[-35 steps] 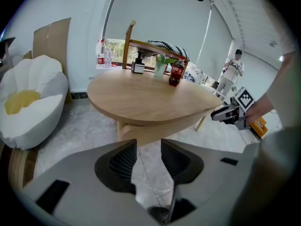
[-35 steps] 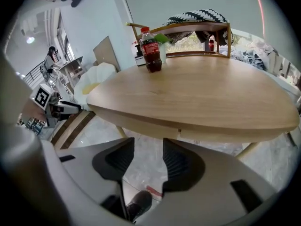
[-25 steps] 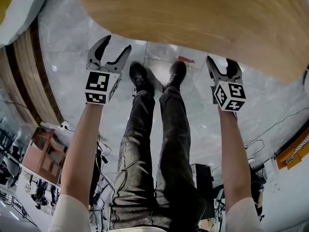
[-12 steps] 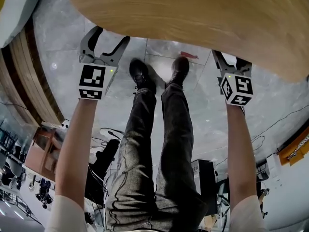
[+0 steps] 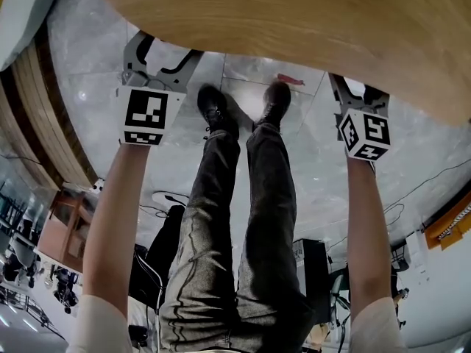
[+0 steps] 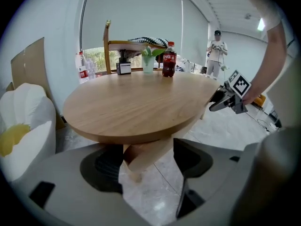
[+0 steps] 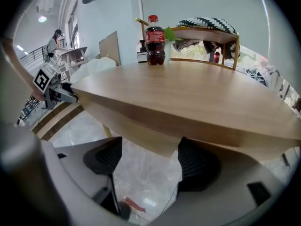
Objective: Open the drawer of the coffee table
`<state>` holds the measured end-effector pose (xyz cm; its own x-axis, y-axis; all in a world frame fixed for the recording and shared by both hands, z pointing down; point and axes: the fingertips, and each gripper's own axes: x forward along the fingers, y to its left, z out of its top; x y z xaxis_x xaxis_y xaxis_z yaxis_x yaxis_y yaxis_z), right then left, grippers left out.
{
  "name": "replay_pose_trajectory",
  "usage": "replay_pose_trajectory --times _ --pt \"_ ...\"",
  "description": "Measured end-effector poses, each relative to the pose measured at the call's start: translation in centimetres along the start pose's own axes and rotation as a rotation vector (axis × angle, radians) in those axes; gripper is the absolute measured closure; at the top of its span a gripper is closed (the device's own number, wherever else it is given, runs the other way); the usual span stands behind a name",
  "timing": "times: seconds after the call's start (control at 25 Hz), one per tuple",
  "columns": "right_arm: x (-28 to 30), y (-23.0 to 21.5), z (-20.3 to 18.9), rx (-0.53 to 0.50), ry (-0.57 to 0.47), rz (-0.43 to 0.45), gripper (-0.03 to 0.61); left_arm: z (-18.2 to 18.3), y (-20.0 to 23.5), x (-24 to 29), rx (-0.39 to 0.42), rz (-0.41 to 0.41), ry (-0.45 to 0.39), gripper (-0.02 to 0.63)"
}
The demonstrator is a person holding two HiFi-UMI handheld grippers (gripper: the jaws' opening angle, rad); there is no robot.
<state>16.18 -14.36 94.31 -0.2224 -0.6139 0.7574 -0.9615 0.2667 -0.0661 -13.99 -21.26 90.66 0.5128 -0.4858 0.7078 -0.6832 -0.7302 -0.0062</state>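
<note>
Coffee table [image 5: 294,20] top now overhangs left gripper [image 5: 163,56] and right gripper [image 5: 353,94] as we close in, jaws just spreading wide, wood panel [image 7: 141,133] between them ungripped, nothing pulled yet.

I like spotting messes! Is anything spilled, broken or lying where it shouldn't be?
Only a small red scrap lies on the grey marble floor by the round wooden table; it looks like litter. The red-capped cola bottle stands upright.

left tool [image 5: 165,51], right tool [image 5: 355,88] opening, nearer tabletop [image 5: 294,20]
</note>
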Motion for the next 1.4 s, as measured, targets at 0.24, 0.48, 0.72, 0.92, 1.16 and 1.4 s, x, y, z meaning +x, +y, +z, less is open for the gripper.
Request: replay_pose_trajectory --times 0.24,0.48,0.72,0.92,1.16,1.4 --pt "-0.1 0.0 -0.1 0.001 0.0 0.01 0.207 -0.1 0.0 0.2 -0.024 0.044 0.012 0.283" --pt "-0.6 0.1 -0.5 -0.009 -0.002 0.014 0.207 -0.4 -0.4 -0.1 0.007 0.071 0.038 0.284" --pt "-1.7 0.6 -1.8 -0.01 0.014 0.028 0.207 -1.4 -1.8 -1.0 -0.01 0.078 0.054 0.282" --pt "-2.5 0.8 -2.6 0.0 0.026 0.038 0.207 -1.8 -2.7 -1.5 -0.017 0.069 0.071 0.284" --pt "-3.7 1.2 -3.3 0.013 0.038 0.042 0.207 -2.3 -3.7 -2.5 -0.025 0.065 0.082 0.284" --pt "-5.0 2.7 -5.2 0.018 0.046 0.048 0.207 -4.1 -5.1 -4.0 -0.03 0.066 0.085 0.284"
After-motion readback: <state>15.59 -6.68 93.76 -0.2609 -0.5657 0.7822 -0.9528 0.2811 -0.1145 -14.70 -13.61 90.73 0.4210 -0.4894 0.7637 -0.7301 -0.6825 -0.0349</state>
